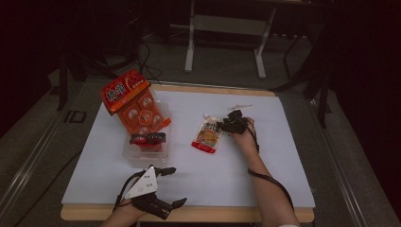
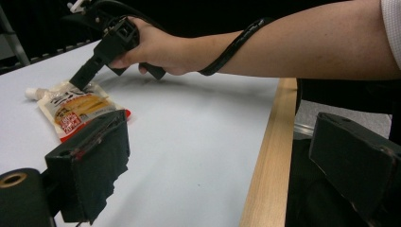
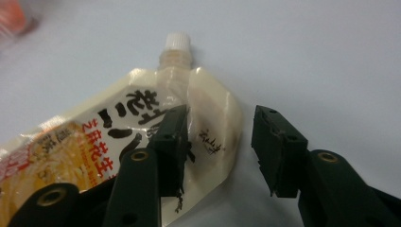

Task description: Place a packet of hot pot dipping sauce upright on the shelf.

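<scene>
My right hand-held gripper (image 3: 215,144), jaws open, straddles the cream spouted plastic pouch's (image 3: 142,142) corner; next, squeeze shut.

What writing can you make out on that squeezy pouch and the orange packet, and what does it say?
Spouted pouch: large black characters, of which "花生" in red reads clearly in the right gripper view; the rest is cut off or covered by a jaw.
Small vertical print near its edge: too small to read.
Orange packet: white label with dark characters, too blurred to read.
</scene>
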